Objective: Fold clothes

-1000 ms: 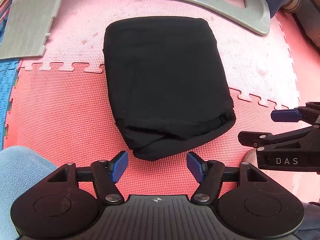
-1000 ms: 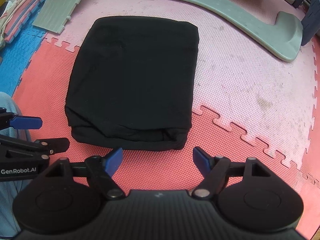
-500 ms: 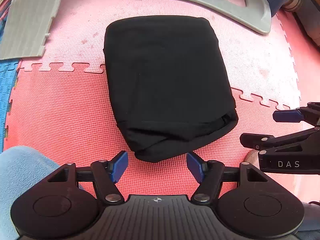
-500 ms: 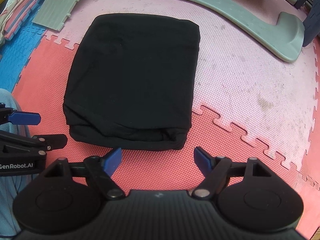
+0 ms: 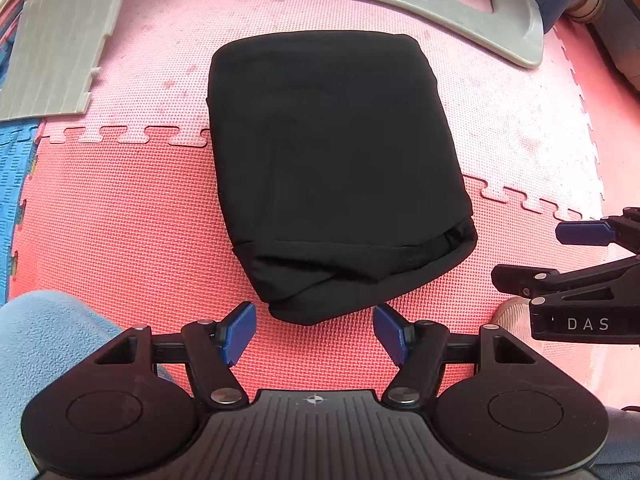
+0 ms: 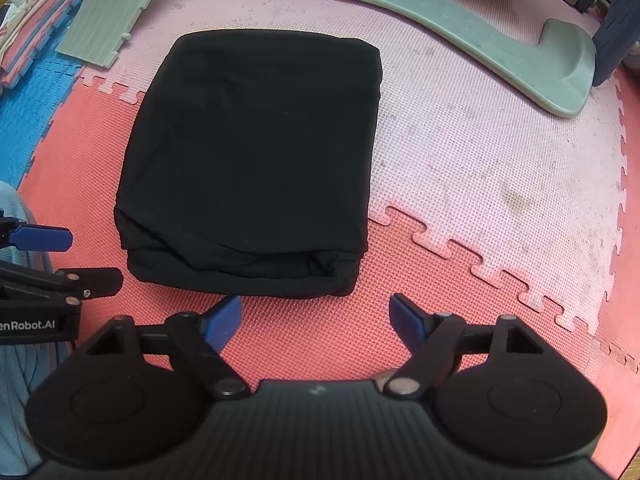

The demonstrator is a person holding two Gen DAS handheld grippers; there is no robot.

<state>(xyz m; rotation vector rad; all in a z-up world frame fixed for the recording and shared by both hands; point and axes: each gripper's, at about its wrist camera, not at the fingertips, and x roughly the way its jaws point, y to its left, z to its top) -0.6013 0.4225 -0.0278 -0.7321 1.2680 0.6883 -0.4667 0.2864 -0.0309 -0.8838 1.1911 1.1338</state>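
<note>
Black garment [image 5: 336, 168], folded into a compact rectangular bundle, lies on the foam floor mat [image 5: 120, 220] directly ahead of both grippers; neither one touches it.

I read the left gripper [image 5: 314, 330] as released: jaws spread wide, blue fingertips [image 5: 240, 326] flanking the bundle's near corner without contact. Right gripper [image 6: 316, 320] likewise released, jaws parted, hovering just short of the near folded edge [image 6: 240, 276], where stacked layers of cloth show.

In the left wrist view the right gripper enters from the right edge, beside the bundle. In the right wrist view the left gripper comes in at the left edge, near the bundle's near-left corner.

Bundle straddles the jigsaw seam [image 6: 460, 248] between a red tile [image 6: 320, 340] and a paler pink tile [image 6: 480, 140], the latter visibly soiled. Blue tile [image 5: 12, 184] at far left.

Beyond the bundle: a curved grey plastic piece [image 6: 440, 12] and a ribbed grey panel [image 5: 60, 48], both well apart from the cloth. Light blue fabric [image 5: 48, 352] sits near-left, under the left gripper.
</note>
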